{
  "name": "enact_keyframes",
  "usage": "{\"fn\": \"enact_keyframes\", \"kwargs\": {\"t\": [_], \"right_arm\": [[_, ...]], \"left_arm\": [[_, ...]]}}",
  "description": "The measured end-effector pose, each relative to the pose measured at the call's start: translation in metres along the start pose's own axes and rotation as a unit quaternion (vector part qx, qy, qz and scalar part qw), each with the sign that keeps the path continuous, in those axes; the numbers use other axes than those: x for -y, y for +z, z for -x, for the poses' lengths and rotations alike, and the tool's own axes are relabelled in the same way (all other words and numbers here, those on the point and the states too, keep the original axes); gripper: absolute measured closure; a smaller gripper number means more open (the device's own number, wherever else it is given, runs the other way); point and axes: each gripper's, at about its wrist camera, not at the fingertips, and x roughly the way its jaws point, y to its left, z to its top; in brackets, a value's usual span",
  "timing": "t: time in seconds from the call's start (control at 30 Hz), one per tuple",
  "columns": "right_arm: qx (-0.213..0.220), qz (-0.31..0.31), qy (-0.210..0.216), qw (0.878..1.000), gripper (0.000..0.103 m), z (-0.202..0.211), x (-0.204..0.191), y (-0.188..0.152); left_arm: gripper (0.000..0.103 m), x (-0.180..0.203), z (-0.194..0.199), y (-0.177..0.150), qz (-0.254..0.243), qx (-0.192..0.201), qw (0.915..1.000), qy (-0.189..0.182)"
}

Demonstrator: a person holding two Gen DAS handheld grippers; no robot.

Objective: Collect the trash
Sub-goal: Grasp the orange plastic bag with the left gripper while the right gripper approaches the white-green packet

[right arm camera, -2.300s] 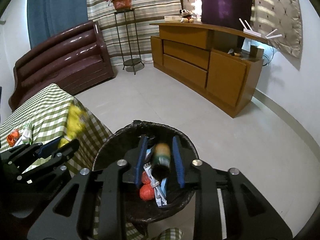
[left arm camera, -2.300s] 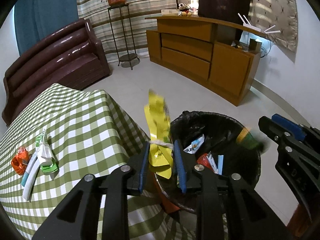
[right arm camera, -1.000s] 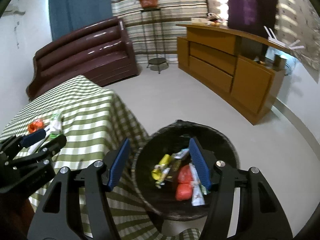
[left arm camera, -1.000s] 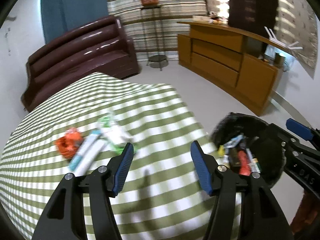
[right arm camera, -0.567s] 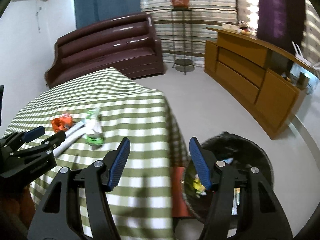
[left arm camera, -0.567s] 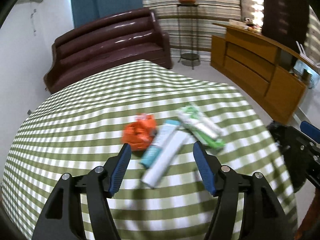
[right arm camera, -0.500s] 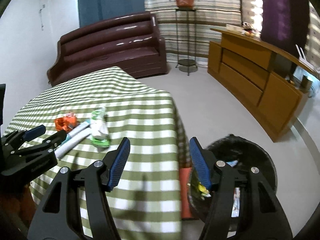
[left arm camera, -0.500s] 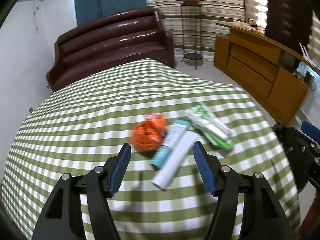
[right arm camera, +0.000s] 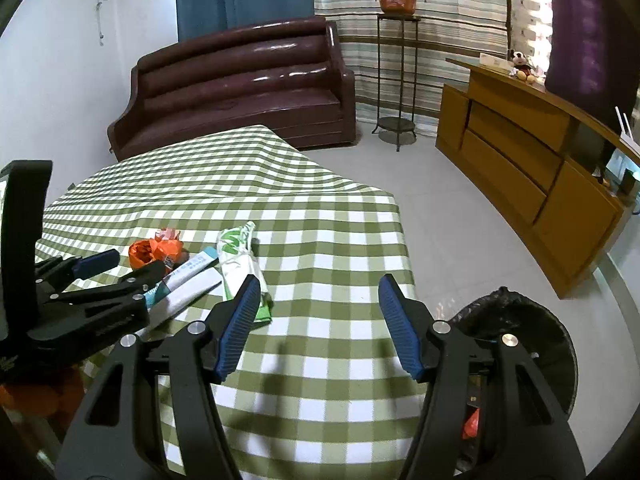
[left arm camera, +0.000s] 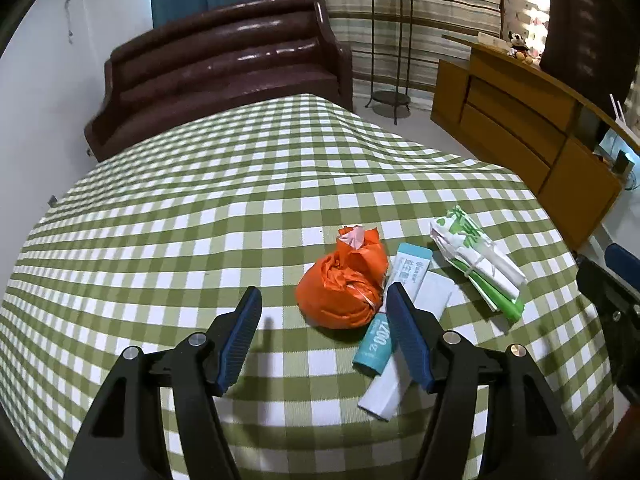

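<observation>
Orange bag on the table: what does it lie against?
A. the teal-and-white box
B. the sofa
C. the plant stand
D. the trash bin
A: in the left wrist view the orange bag touches the teal-and-white box on the checked table.

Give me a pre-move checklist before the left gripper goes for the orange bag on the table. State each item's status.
1. Left gripper open and holding nothing: ok.
2. Orange bag lined up between the left fingers: not ok, it sits toward the right finger, not centred.
3. Orange bag free of other trash: not ok, the teal-and-white box lies against its right side.
4. Right gripper open and holding nothing, ready for the green-and-white packet: ok.
5. Trash bin in reach beside the table: ok, its rim shows at the table's right edge.
6. Room left in the bin: cannot tell, the inside is mostly hidden.
</observation>
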Motion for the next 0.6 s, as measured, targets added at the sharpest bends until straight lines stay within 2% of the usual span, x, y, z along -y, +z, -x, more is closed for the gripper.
{"fn": "enact_keyframes", "kwargs": {"t": [0.1, 0.17, 0.23, 0.6], "right_arm": [[-0.002, 0.003, 0.003, 1.0, 0.043, -0.004, -0.005, 0.002], [-0.003, 0.005, 0.004, 1.0, 0.043, -0.005, -0.008, 0.002], [-0.004, 0.008, 0.006, 1.0, 0.043, -0.008, -0.011, 0.003], [-0.015, 0.024, 0.02, 0.999, 0.043, -0.022, -0.03, 0.007]], "left_arm": [[0.04, -0.001, -0.003, 0.003, -0.005, -0.003, 1.0, -0.007], [0.05, -0.001, -0.005, 0.004, -0.008, -0.007, 0.9998, -0.016], [0.054, 0.002, -0.007, 0.007, -0.01, -0.009, 0.9997, -0.021], [0.055, -0.012, 0.003, -0.001, -0.012, 0.011, 0.9998, -0.015]]}}
